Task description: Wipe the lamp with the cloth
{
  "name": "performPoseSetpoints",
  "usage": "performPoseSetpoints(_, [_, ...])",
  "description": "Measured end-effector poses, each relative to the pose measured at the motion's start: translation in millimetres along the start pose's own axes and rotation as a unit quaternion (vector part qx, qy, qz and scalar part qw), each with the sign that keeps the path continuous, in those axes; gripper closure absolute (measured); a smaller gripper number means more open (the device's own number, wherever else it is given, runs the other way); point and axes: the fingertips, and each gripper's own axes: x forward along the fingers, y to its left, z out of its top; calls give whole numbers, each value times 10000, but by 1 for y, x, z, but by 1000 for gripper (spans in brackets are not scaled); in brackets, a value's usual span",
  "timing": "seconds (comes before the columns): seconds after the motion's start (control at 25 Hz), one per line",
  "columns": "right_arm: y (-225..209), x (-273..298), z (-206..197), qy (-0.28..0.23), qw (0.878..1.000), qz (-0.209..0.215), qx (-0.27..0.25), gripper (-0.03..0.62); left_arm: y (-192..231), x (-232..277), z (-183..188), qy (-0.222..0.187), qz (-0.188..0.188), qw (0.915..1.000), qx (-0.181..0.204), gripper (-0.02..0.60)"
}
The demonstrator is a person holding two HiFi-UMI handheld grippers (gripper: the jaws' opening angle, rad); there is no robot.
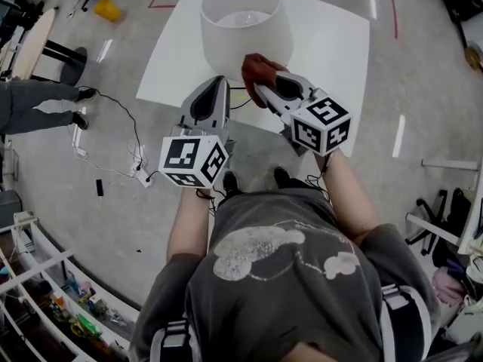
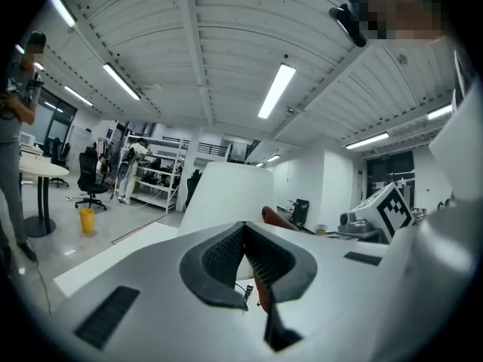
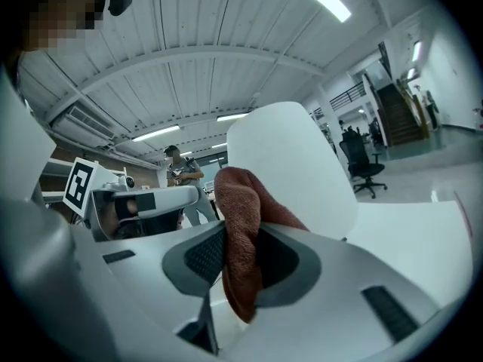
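A white lamp with a round shade (image 1: 245,23) stands on a white table (image 1: 332,59). My right gripper (image 1: 264,81) is shut on a rust-brown cloth (image 1: 258,70), and the cloth presses against the near lower side of the shade. In the right gripper view the cloth (image 3: 241,232) hangs folded between the jaws, with the shade (image 3: 290,164) just behind. My left gripper (image 1: 217,85) sits just left of it by the shade's base, jaws shut with nothing between them. In the left gripper view the shade (image 2: 226,194) rises ahead and the cloth (image 2: 275,219) shows at its right.
A thin cable (image 1: 121,108) runs over the floor to a power strip (image 1: 139,173) at the left. A person's legs (image 1: 38,104) and a round table (image 1: 30,40) are at far left. Shelving (image 1: 53,292) stands at lower left, a yellow bin (image 1: 108,8) far off.
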Motion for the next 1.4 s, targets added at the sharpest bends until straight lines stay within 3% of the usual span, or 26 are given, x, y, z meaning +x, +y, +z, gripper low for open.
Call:
performPoseSetpoints(0.56, [5, 16, -36, 229, 9915, -1213, 404, 502, 37, 1, -9, 248, -978, 9947, -212, 574])
performPoseSetpoints(0.84, [25, 10, 5, -241, 9860, -1641, 152, 502, 48, -9, -1, 204, -1407, 9896, -207, 574])
performPoseSetpoints(1.08, [51, 10, 56, -691, 9831, -1683, -214, 502, 52, -13, 14, 94, -1696, 9853, -202, 574])
performPoseSetpoints(1.4, [42, 7, 101, -1078, 9723, -2039, -379, 502, 53, -22, 18, 127, -1881, 9820, -151, 574])
